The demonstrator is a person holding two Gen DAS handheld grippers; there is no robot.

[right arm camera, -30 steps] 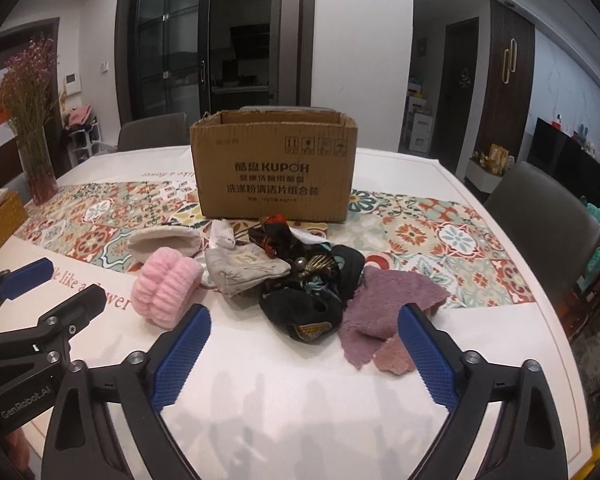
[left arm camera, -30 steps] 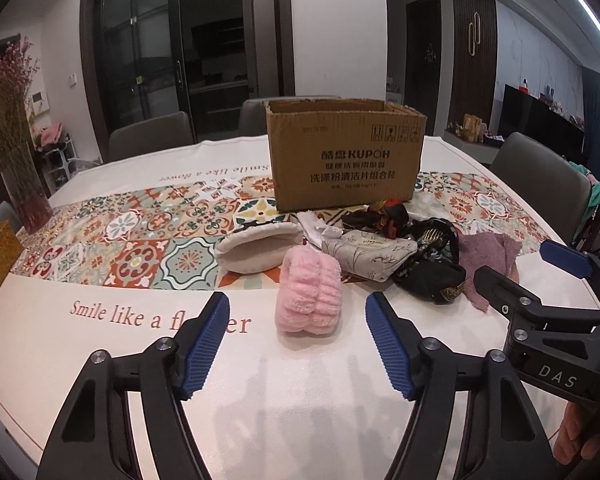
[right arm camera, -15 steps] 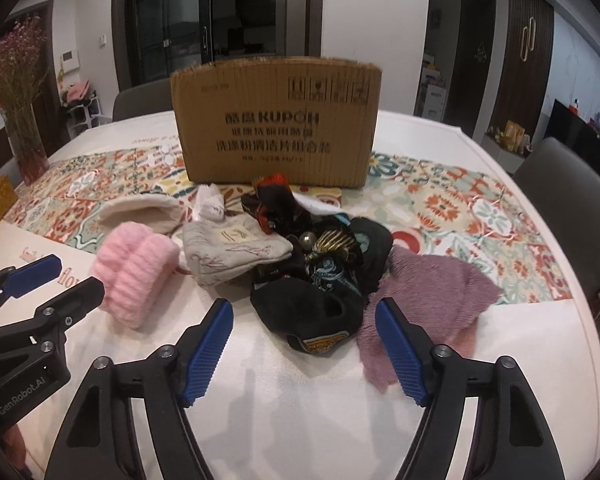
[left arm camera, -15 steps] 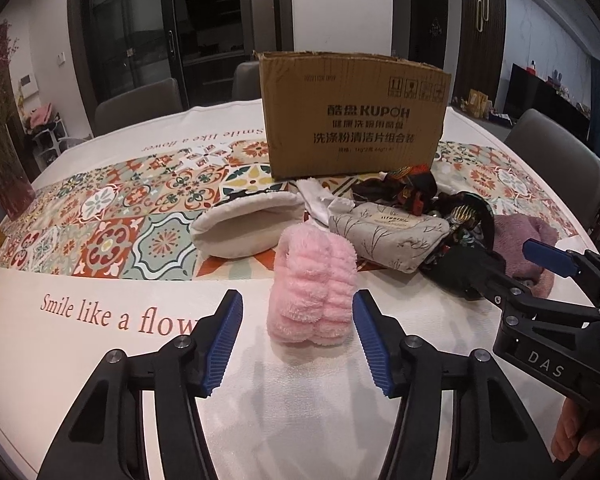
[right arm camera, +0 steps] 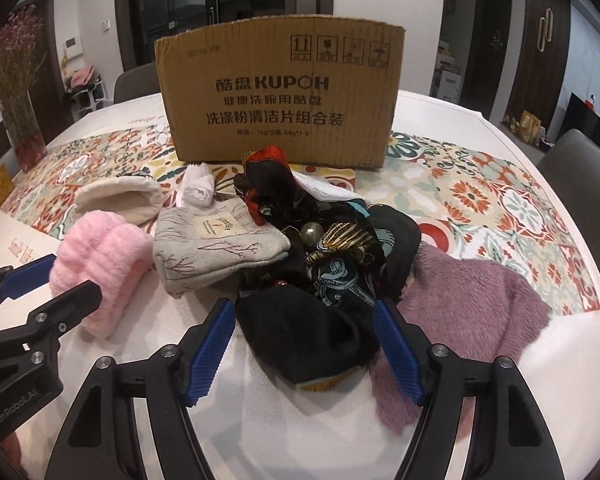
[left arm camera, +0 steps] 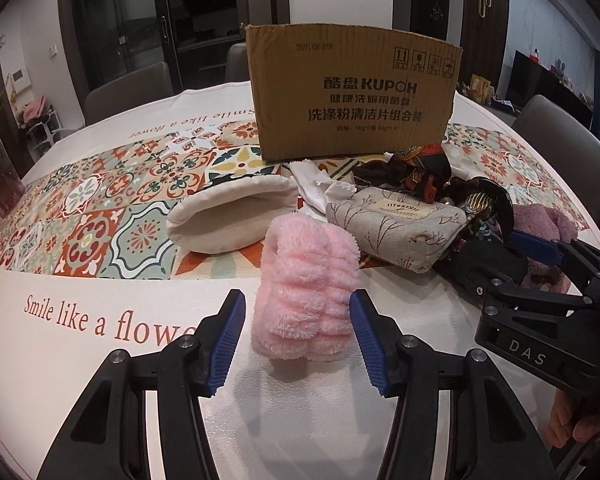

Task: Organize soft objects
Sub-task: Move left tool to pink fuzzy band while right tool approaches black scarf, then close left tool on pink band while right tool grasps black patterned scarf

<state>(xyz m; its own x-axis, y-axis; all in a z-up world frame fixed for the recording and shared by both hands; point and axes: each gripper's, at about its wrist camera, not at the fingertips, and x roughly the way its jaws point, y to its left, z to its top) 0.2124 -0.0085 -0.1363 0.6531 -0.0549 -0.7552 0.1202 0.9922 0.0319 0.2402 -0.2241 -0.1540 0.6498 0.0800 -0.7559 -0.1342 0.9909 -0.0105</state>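
A fluffy pink band (left arm camera: 308,280) lies on the white tablecloth between the blue pads of my left gripper (left arm camera: 296,308), whose jaws are closing; the right pad brushes the fluff, while the left pad stands off it. My right gripper (right arm camera: 304,320) straddles a black cap (right arm camera: 312,332) at the front of a pile, its pads close beside the cap and not squeezing it. The pile holds a patterned dark scarf (right arm camera: 340,248), a grey linen pouch (right arm camera: 220,248) and a purple fuzzy cloth (right arm camera: 472,304). A cream pouch (left arm camera: 228,216) lies to the left. Behind them stands a cardboard box (right arm camera: 280,92).
A vase of dried flowers (right arm camera: 16,96) stands at the far left on the patterned runner (left arm camera: 100,208). Grey chairs (left arm camera: 128,88) ring the round table. The table's edge curves close on the right, past the purple cloth. A hand (left arm camera: 580,428) holds the right gripper.
Both grippers moved forward and down toward the table while their jaws narrowed. The pink band now sits between the left pads and the black cap between the right pads.
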